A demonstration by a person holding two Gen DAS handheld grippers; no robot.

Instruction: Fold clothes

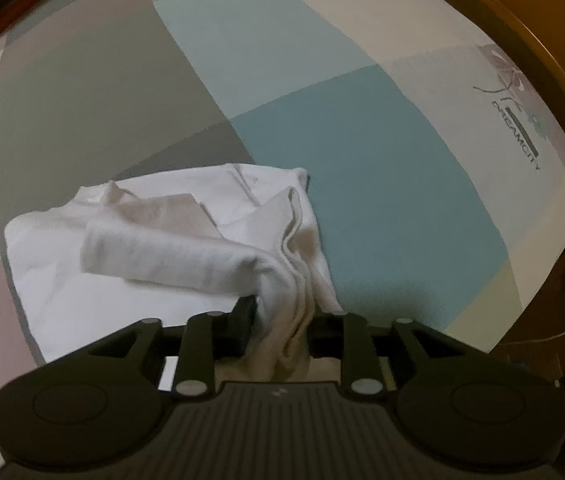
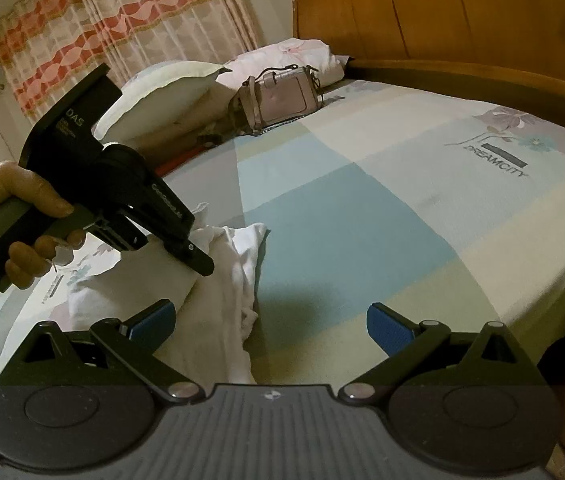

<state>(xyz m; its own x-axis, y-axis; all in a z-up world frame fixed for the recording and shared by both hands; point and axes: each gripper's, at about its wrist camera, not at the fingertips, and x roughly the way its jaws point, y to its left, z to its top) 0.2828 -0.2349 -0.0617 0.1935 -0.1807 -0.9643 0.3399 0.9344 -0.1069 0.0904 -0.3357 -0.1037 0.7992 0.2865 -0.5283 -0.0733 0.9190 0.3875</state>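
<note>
- A bunched fold of the white garment [image 1: 186, 240] is pinched by the left gripper [image 1: 282, 320], near the bed's [image 1: 382, 152] front edge
- The right gripper [image 2: 270, 324] is spread wide, nothing held

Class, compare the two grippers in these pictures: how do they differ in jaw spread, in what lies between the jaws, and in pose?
1. The left gripper has narrow-set jaws; the right gripper stands wide open.
2. A bunched fold of the white garment runs between the left gripper's jaws; the right gripper's are empty.
3. In the right wrist view the left gripper points steeply down at the garment; the right gripper looks out across the bed.
Both are black and hand-held.
</note>
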